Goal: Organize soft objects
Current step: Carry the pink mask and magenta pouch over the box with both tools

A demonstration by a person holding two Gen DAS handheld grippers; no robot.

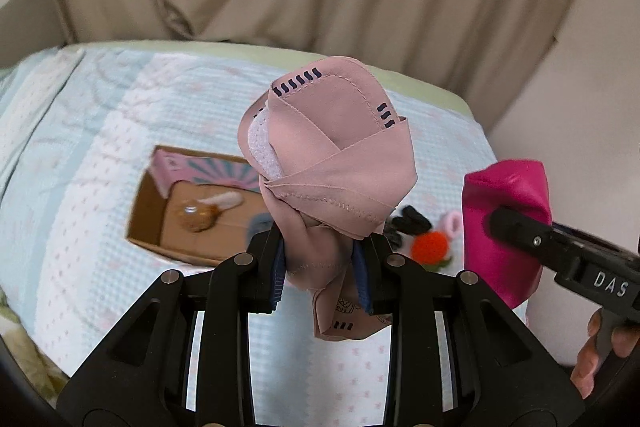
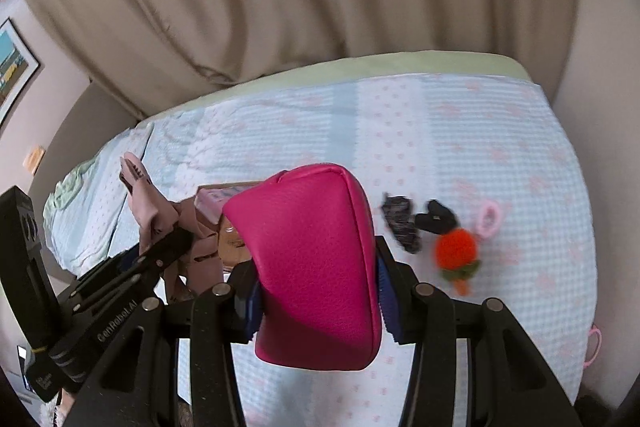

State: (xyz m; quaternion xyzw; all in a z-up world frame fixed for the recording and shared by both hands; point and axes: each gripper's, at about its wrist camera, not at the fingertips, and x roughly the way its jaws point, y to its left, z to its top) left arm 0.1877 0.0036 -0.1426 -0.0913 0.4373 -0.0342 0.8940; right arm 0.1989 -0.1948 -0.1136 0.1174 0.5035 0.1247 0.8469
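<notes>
Left gripper (image 1: 320, 263): my jaws clamp the pink garment (image 1: 332, 163).
Right gripper (image 2: 316, 291): my jaws clamp the magenta pouch (image 2: 312, 259).

Dusty-pink bundled fabric garment (image 1: 332, 163): navy dash marks along stitched hems, white padding peeking out, pinched at its lower folds and held up above the bed.
Magenta leather-look pouch (image 2: 316, 267): smooth, seamed top edge, gripped at both sides, raised upright.
Open cardboard box (image 1: 160, 211): flat on the quilt, a brown round soft item inside.
</notes>
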